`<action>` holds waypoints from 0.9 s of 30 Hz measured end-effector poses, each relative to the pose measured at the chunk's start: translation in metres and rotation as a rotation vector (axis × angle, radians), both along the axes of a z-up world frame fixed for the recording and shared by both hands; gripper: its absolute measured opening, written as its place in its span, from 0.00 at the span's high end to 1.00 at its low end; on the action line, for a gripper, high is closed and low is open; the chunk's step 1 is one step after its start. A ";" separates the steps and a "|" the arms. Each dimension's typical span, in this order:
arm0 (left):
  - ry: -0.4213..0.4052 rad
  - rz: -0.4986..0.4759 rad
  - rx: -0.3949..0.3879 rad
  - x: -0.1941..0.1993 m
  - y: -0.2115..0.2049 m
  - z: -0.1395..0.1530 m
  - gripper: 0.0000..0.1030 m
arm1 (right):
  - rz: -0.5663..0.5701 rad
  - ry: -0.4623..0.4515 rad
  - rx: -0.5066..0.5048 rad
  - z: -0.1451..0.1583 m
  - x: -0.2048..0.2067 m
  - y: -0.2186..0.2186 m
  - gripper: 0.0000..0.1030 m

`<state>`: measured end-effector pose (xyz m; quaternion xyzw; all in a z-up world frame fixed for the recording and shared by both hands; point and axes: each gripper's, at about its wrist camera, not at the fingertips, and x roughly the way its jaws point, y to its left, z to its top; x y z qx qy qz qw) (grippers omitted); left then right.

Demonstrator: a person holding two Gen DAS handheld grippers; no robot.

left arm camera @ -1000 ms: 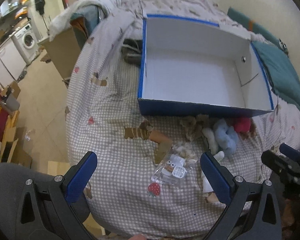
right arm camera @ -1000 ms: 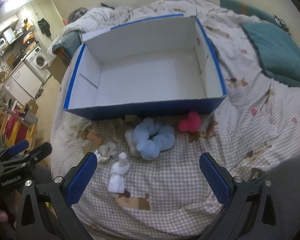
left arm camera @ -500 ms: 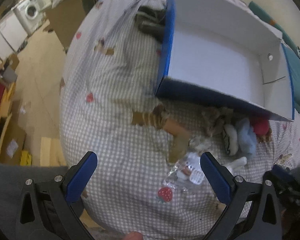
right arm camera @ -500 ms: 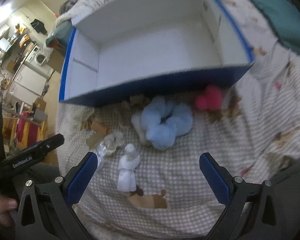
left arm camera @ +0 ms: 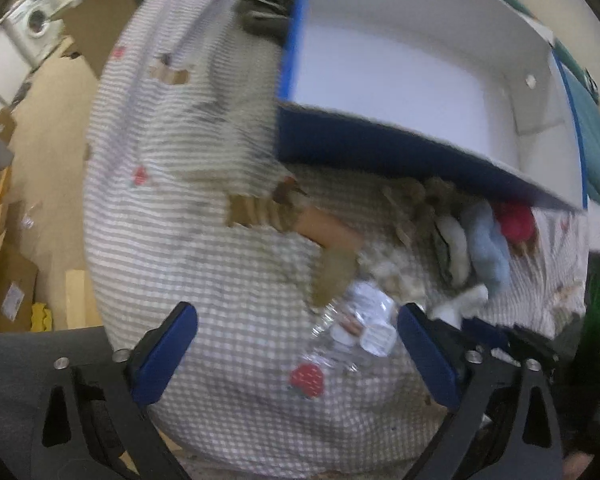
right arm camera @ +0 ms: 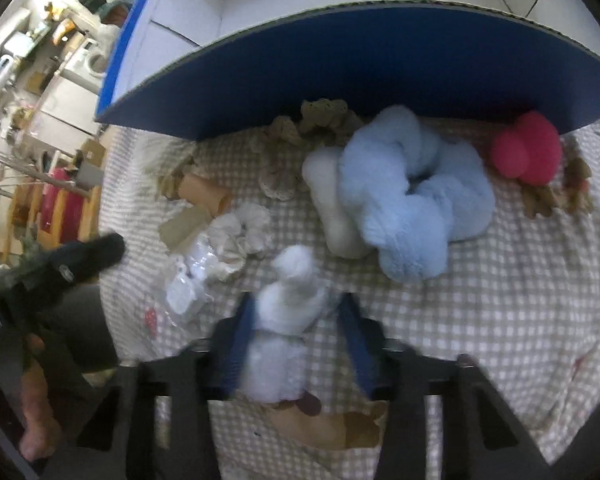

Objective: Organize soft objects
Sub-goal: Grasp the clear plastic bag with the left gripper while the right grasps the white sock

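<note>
An open blue box with a white inside (left arm camera: 400,64) lies on the checked bedspread; its blue front wall (right arm camera: 360,68) fills the top of the right wrist view. In front of it lie a light blue fluffy scrunchie (right arm camera: 412,200), a cream soft piece (right arm camera: 332,200), a red plush (right arm camera: 528,152), a beige crochet piece (right arm camera: 320,120) and a white lace scrunchie (right arm camera: 240,236). My right gripper (right arm camera: 296,328) has its jaws partly closed around a white fluffy toy (right arm camera: 288,308), fingers on both sides. My left gripper (left arm camera: 296,344) is open and empty above a clear plastic packet (left arm camera: 352,332).
A brown cardboard tube (right arm camera: 204,192) and a flat card piece (right arm camera: 184,228) lie left of the soft things. The bed edge drops to the floor on the left (left arm camera: 48,160), with cardboard and a washing machine (left arm camera: 32,24) beyond. A teal pillow (left arm camera: 596,136) lies right of the box.
My right gripper moved down and forward to the white fluffy toy and its jaws narrowed around it. My left gripper dropped lower and closer to the plastic packet, still open.
</note>
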<state>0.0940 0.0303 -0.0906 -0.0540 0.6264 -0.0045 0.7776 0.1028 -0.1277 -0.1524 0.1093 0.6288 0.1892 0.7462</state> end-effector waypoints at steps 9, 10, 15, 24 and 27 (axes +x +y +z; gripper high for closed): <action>0.048 -0.129 -0.014 -0.004 -0.033 -0.017 0.20 | -0.115 -0.057 0.049 0.021 -0.012 -0.030 0.66; 0.055 -0.134 -0.017 -0.004 -0.035 -0.019 0.23 | -0.123 -0.060 0.053 0.022 -0.012 -0.032 0.66; 0.077 -0.162 0.008 -0.003 -0.046 -0.031 0.24 | -0.145 -0.023 0.084 0.015 -0.007 -0.044 0.66; 0.100 -0.175 0.046 0.007 -0.056 -0.046 0.51 | -0.148 -0.004 0.115 0.013 -0.003 -0.047 0.66; 0.088 -0.195 0.047 0.003 -0.059 -0.044 0.54 | -0.143 -0.004 0.110 0.012 -0.003 -0.046 0.66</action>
